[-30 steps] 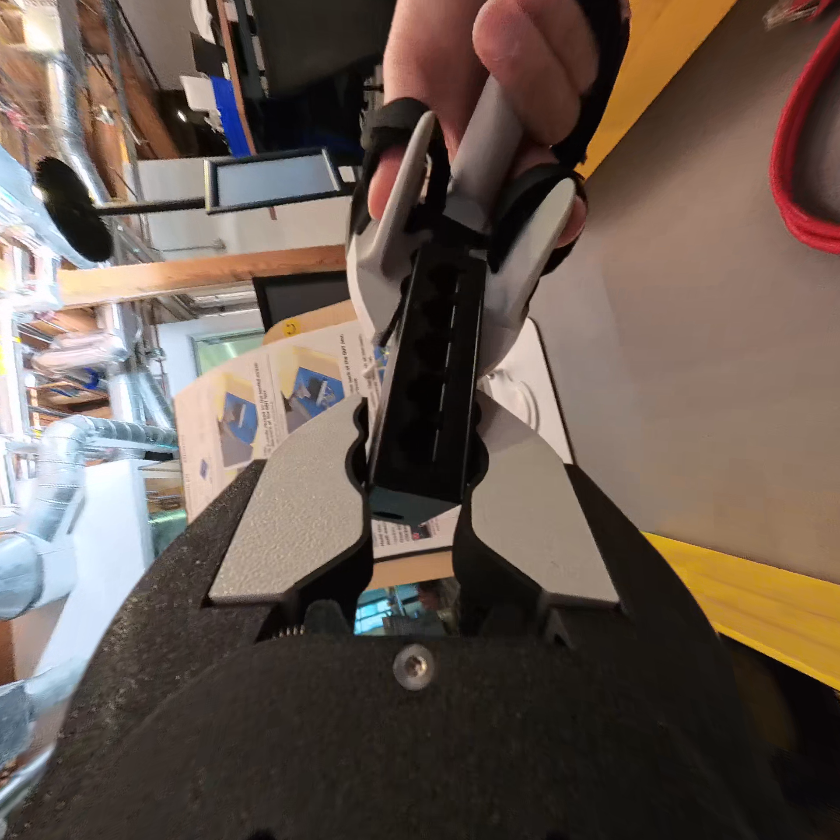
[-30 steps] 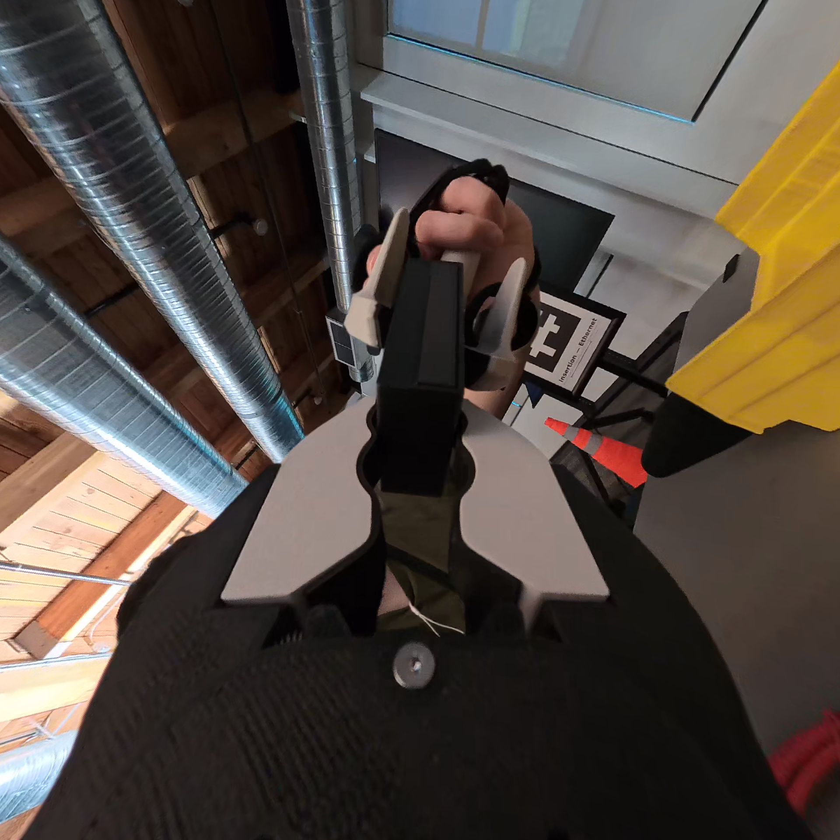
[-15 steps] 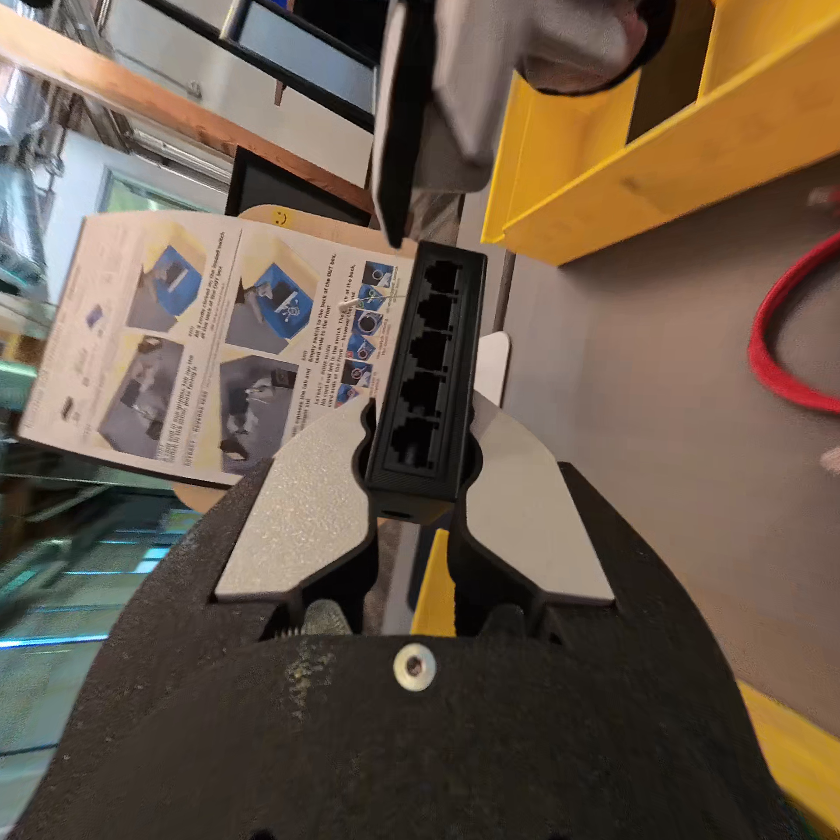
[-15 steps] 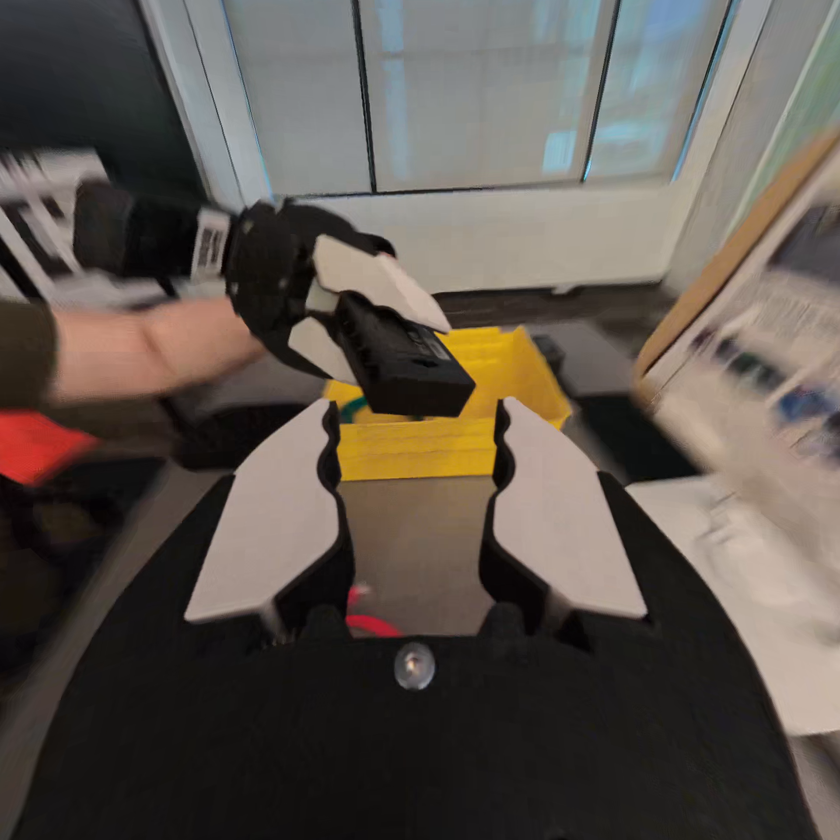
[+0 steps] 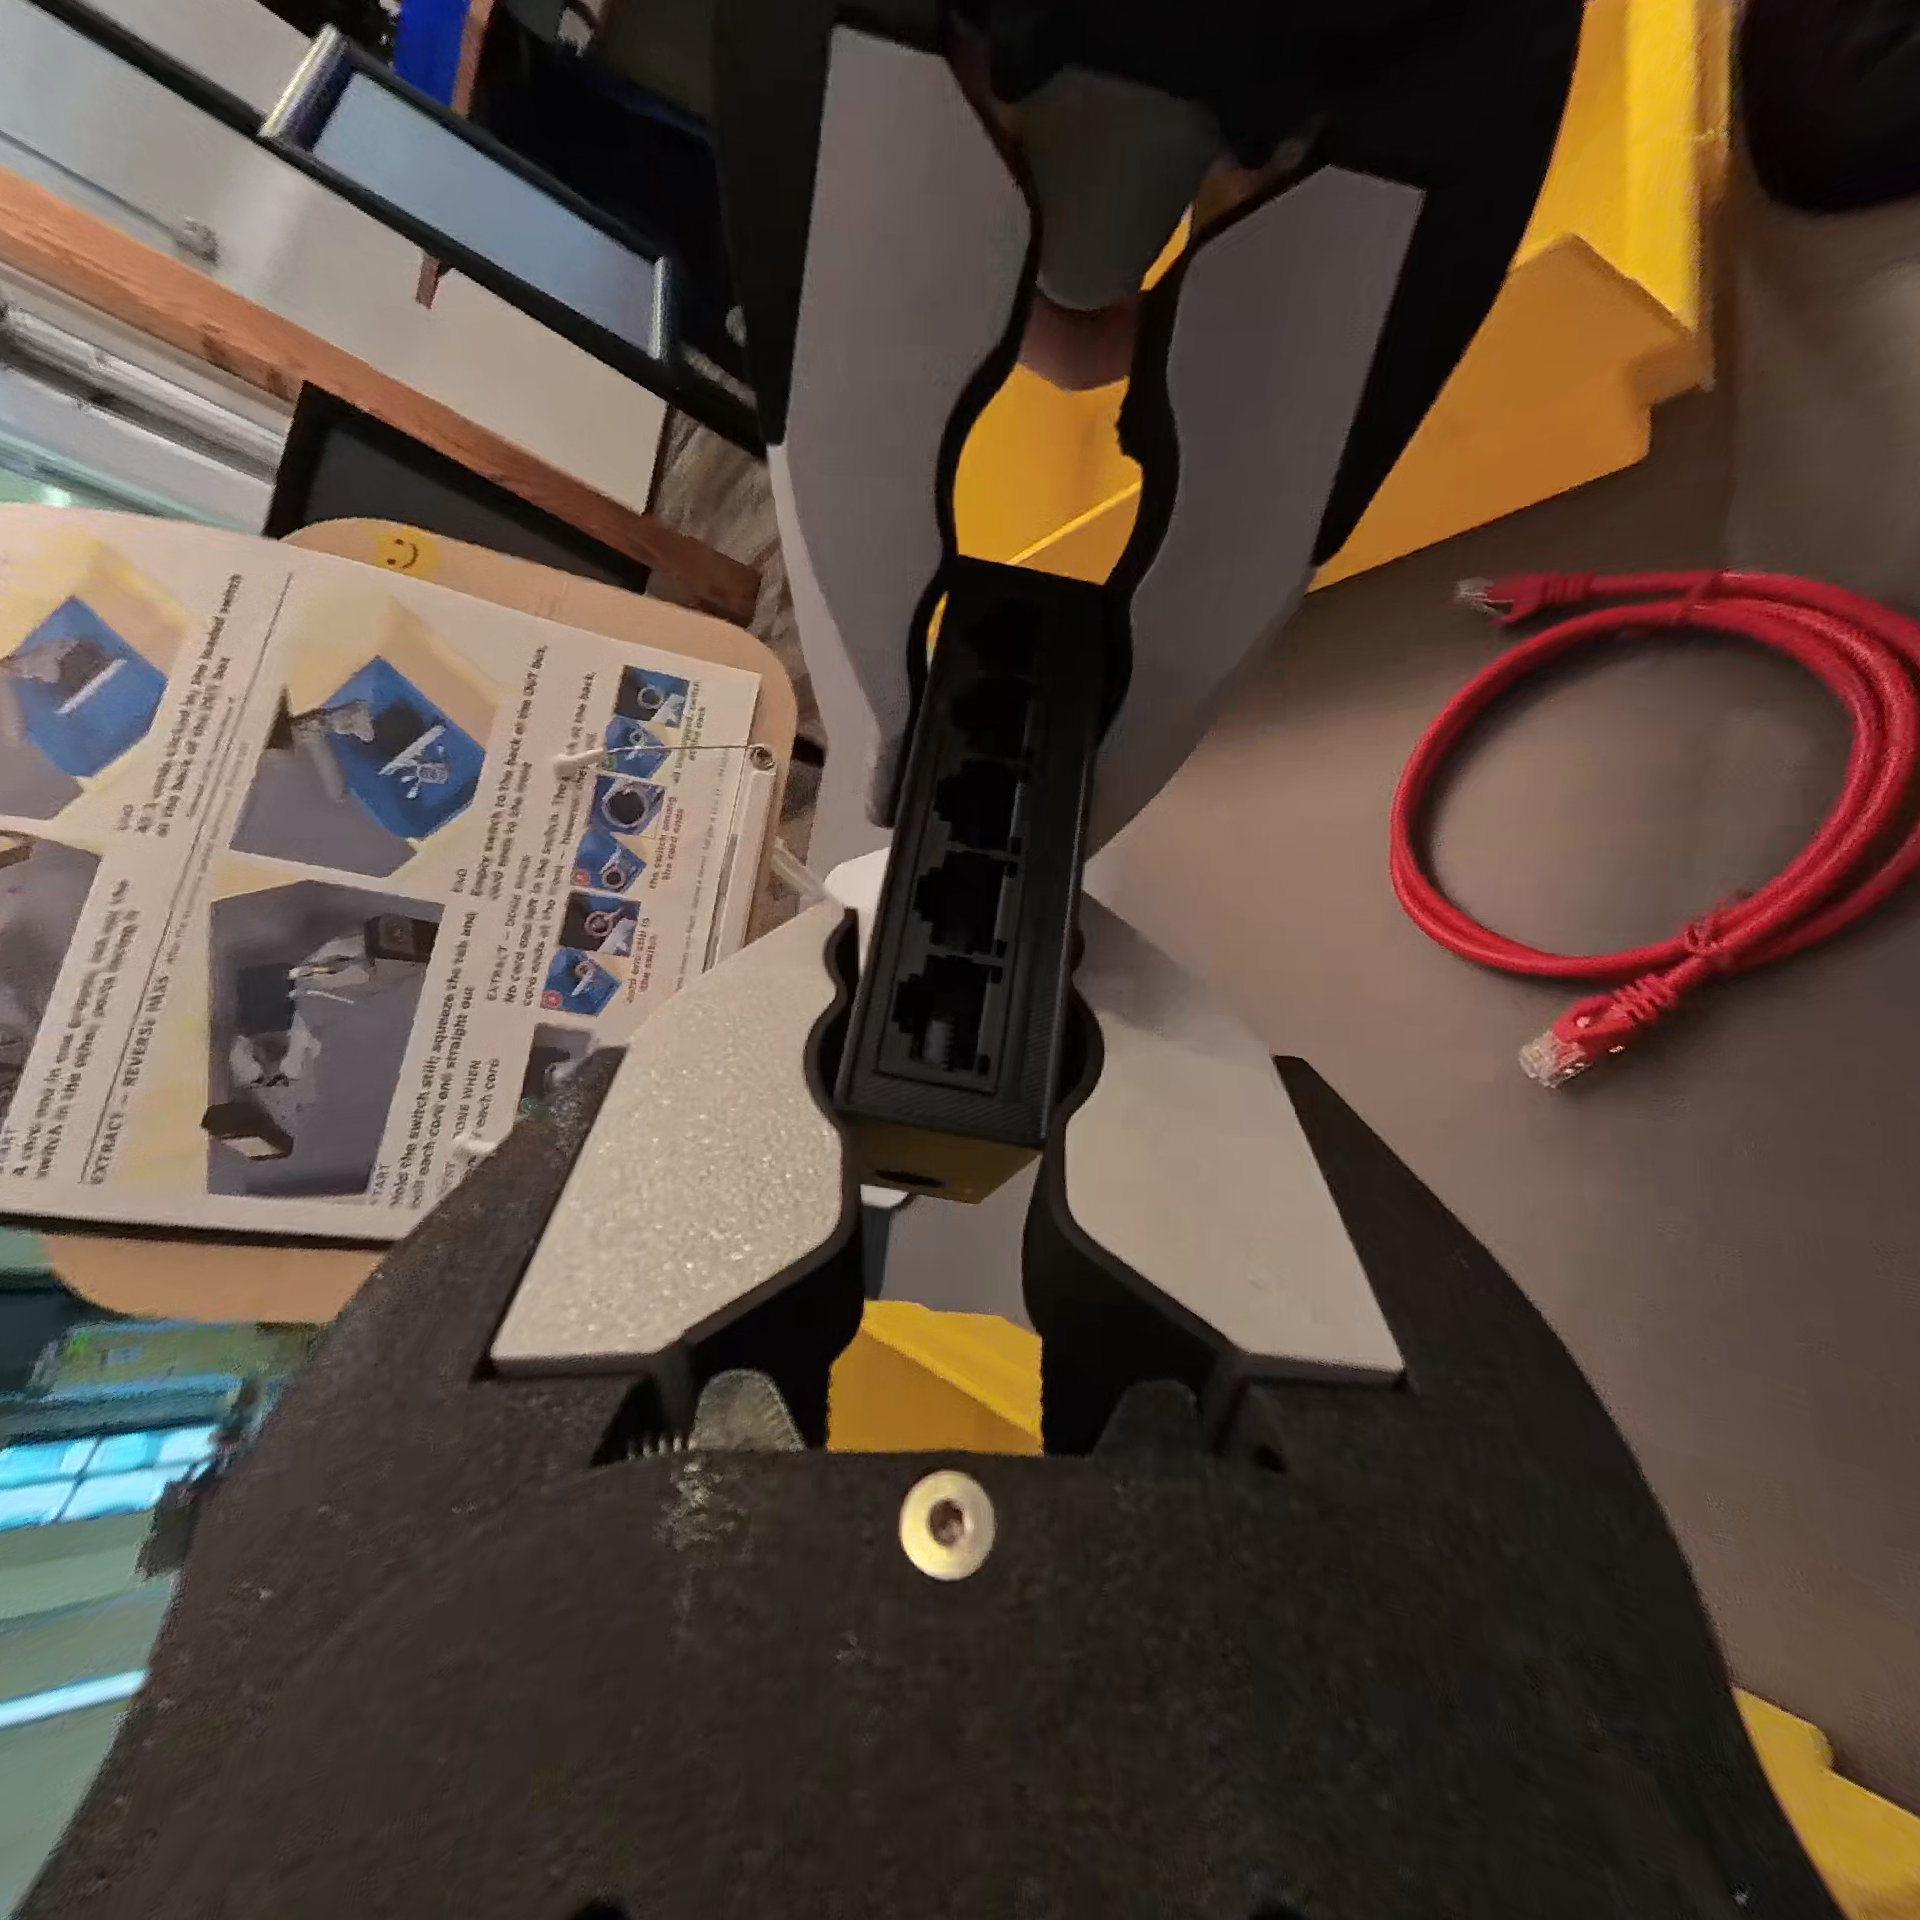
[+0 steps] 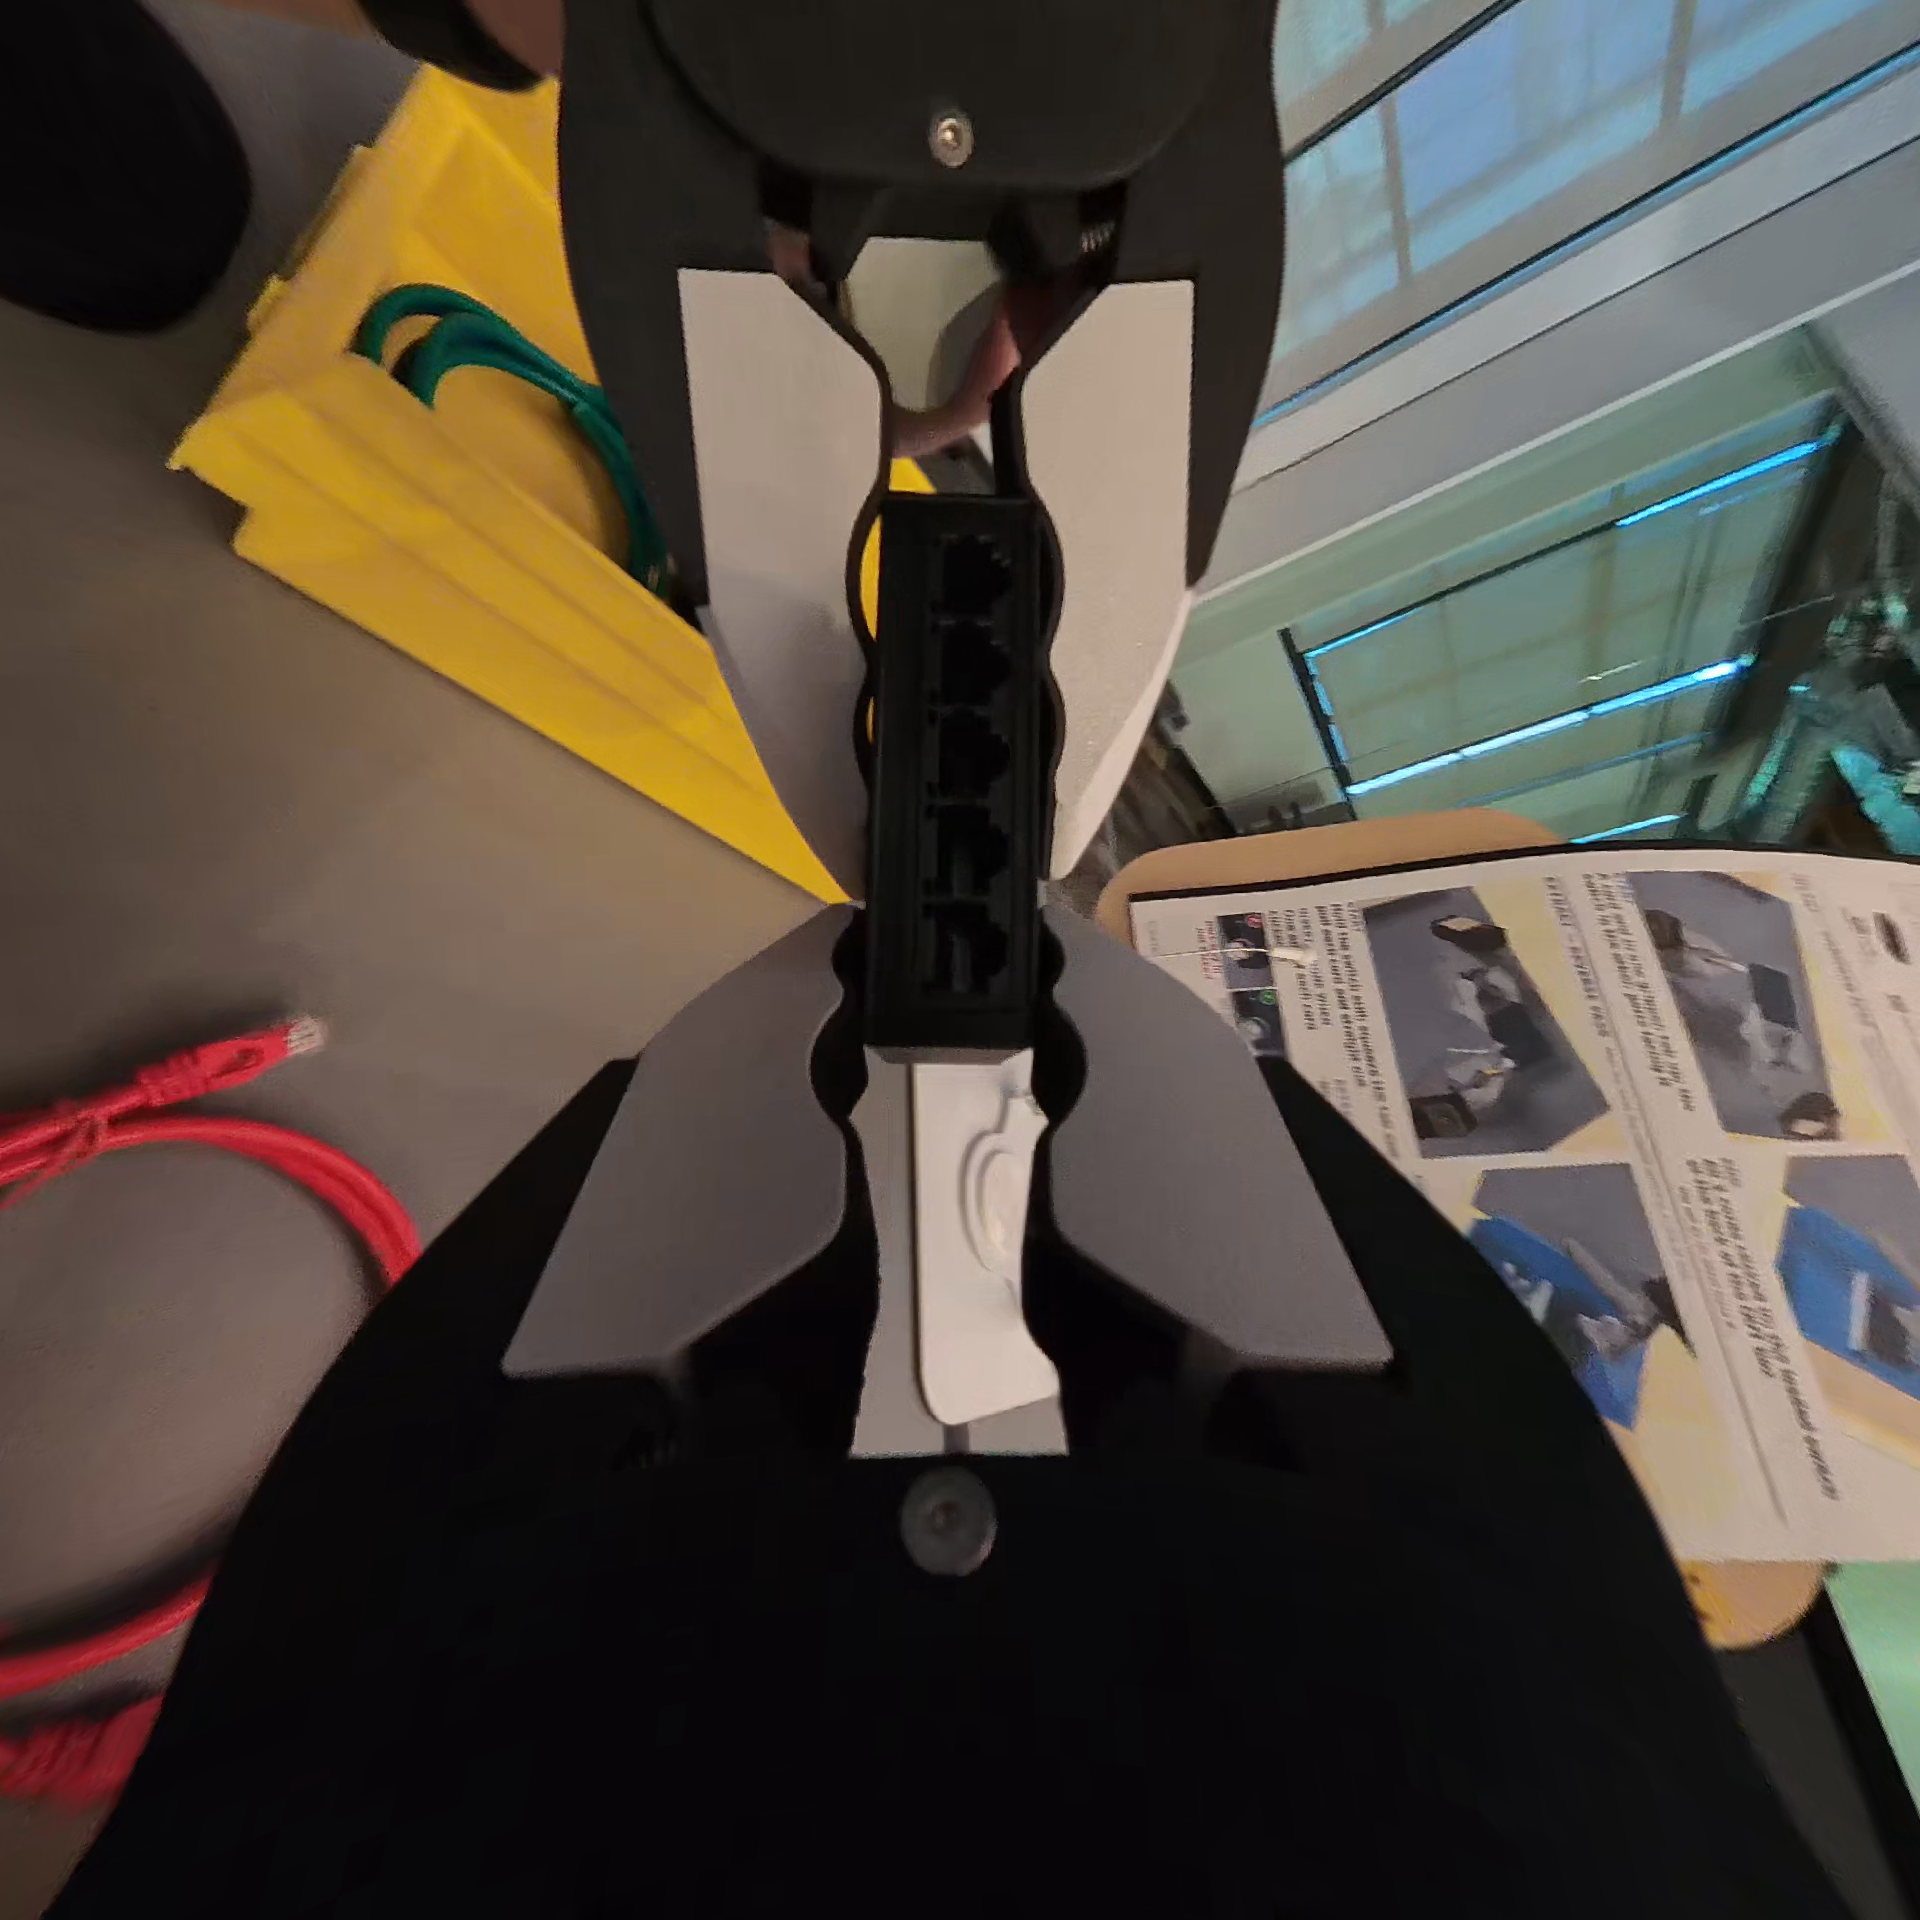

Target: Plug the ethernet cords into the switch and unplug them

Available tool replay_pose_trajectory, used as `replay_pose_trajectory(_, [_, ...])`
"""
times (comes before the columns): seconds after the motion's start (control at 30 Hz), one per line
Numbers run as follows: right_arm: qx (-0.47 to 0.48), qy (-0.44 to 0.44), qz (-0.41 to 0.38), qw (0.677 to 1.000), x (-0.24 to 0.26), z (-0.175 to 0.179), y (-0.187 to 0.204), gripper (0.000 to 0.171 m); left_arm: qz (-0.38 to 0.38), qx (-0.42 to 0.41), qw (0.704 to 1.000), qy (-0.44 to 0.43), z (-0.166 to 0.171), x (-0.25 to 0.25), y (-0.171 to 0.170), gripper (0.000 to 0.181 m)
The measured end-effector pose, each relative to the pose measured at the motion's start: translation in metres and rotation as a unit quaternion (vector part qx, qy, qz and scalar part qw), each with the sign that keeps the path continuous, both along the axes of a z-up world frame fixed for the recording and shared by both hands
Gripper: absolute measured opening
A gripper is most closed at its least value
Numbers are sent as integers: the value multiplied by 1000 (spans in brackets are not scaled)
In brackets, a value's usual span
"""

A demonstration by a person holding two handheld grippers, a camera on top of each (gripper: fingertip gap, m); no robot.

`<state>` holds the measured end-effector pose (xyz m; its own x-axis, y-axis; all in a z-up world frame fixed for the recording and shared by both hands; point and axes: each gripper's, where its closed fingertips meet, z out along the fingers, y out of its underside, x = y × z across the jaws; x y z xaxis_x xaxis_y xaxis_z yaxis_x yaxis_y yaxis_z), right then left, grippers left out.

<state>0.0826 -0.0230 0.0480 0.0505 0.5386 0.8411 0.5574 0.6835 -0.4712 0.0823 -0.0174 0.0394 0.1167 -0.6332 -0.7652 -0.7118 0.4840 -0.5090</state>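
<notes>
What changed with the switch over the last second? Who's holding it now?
Half a second ago the right gripper had opened and let go of the switch. It has now closed on the far end again, facing the left gripper, which kept its hold throughout. Ports stay empty; the red cord still lies coiled on the table.

The left gripper [image 5: 951, 1049] clamps the near end of the black switch [image 5: 977, 904], its grey fingers [image 5: 707, 1132] pressed to both sides. The switch's row of ports faces the camera, all empty. At the far end the right gripper [image 5: 1023, 665] reaches in from above, its fingers flanking the switch; whether they press on it is unclear. A coiled red cord [image 5: 1662, 790] lies on the grey counter [image 5: 1558, 1299] to the right, near a yellow bin [image 5: 1538, 364]. An instruction sheet [image 5: 364, 883] stands at left.
</notes>
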Motion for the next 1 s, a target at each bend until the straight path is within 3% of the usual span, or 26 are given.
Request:
replay_pose_trajectory(0.17, [-12, 1, 40, 999, 4, 2, -11, 29, -96, -60, 992, -57, 7, 6, -25, 37])
replay_pose_trajectory(0.23, [-13, 7, 52, 999, 5, 7, -17, 29, -121, -55, 987, -87, 16, 7, -30, 46])
replay_pose_trajectory(0.33, [-13, 26, 69, 997, 6, 16, -25, 29, -159, -19, 976, -146, 33, 12, -41, 41])
replay_pose_trajectory(0.5, [1, 21, 58, 998, 12, 20, -24, 29, -118, 10, 982, -145, 34, 14, -32, 47])
replay_pose_trajectory(0.63, [16, 24, 70, 997, 12, 25, -31, 29, -148, 27, 977, -148, 33, 19, -39, 34])
replay_pose_trajectory(1.0, [22, 15, 101, 995, 14, 21, -34, 29, -157, 61, 978, -121, 26, 22, -41, 30])
